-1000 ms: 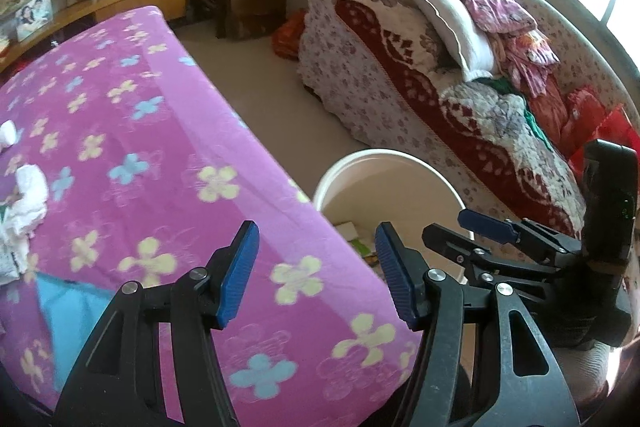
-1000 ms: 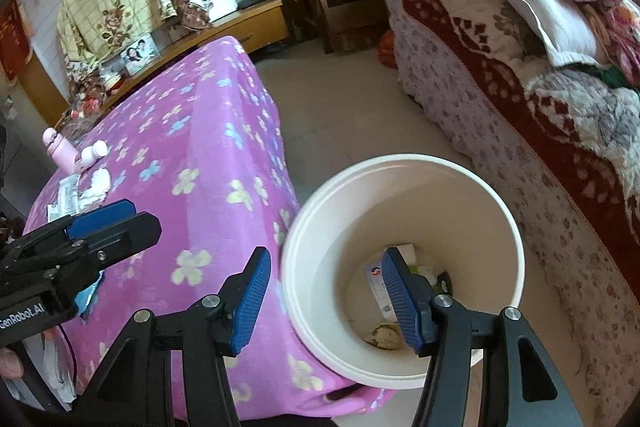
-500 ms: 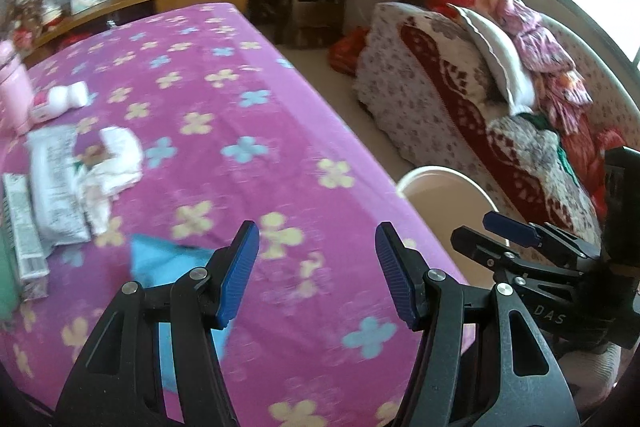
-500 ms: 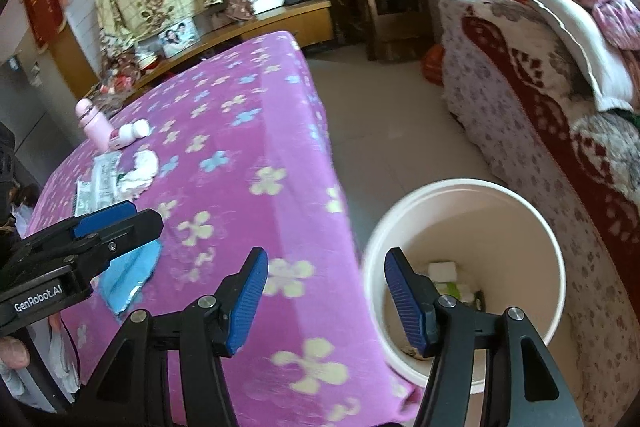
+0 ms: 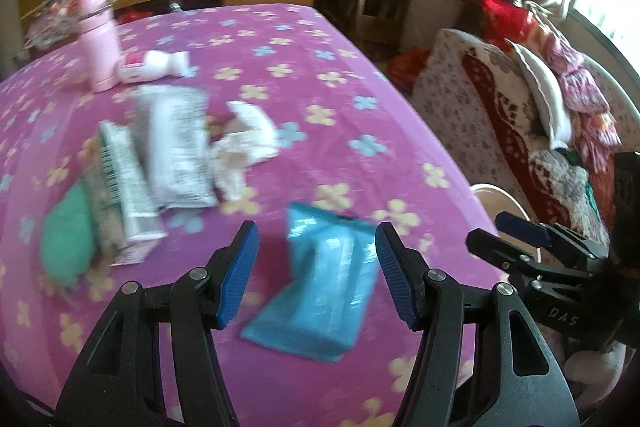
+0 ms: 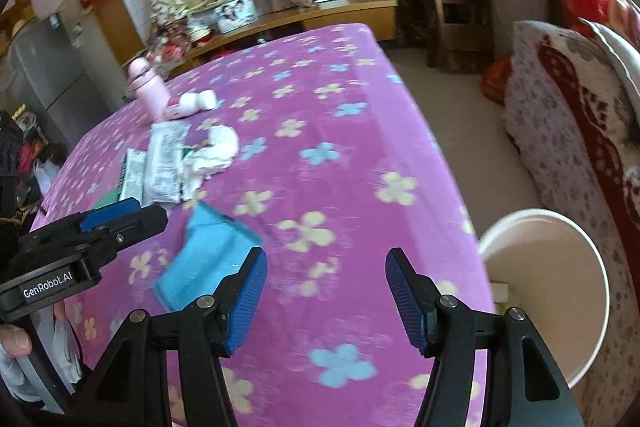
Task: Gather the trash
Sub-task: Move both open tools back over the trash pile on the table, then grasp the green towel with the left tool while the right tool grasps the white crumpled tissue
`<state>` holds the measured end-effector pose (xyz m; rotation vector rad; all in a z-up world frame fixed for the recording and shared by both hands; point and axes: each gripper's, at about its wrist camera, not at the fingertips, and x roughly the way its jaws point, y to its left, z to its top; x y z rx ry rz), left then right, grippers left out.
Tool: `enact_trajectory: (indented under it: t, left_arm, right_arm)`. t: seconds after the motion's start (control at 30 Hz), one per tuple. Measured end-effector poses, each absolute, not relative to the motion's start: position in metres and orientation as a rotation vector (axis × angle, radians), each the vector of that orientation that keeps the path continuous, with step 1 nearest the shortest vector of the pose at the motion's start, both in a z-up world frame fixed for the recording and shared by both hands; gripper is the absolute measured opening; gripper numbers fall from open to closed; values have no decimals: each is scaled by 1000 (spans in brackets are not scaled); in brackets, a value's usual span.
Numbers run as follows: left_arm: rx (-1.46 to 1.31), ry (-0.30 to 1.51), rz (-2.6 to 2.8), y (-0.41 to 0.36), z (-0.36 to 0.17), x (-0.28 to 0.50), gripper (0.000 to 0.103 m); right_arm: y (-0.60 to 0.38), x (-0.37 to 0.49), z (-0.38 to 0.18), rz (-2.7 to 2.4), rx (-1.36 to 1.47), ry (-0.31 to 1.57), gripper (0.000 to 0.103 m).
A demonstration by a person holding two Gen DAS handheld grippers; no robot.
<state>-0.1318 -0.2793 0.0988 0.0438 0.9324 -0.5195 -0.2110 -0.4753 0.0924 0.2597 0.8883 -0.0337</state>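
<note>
- Your left gripper (image 5: 316,273) hangs spread and empty over the crinkly blue packet (image 5: 320,287) (near the table's (image 5: 360,75) right edge).
- Your right gripper (image 6: 326,297), jaws just widening, holds nothing beside the round cream bucket (image 6: 560,291).

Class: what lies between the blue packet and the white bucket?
Only bare flowered tablecloth between blue packet and white bucket, seen in the right wrist view.
</note>
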Motion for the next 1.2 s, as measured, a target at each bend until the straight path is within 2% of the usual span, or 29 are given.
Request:
enact_trajectory:
  t: [0.53,0.67,1.2]
  left_arm:
    - [-28,951,-359,-151,92,-110,59]
    - [-48,971,-332,-128,86,-96,59]
    - [-22,1019,-293,-110,55,-41,60]
  right_arm:
    - [-398,-158,85,96,205,935,63]
    - [-386,-144,83,126,186,945,69]
    - [-361,-28,57,150,119,1021,70]
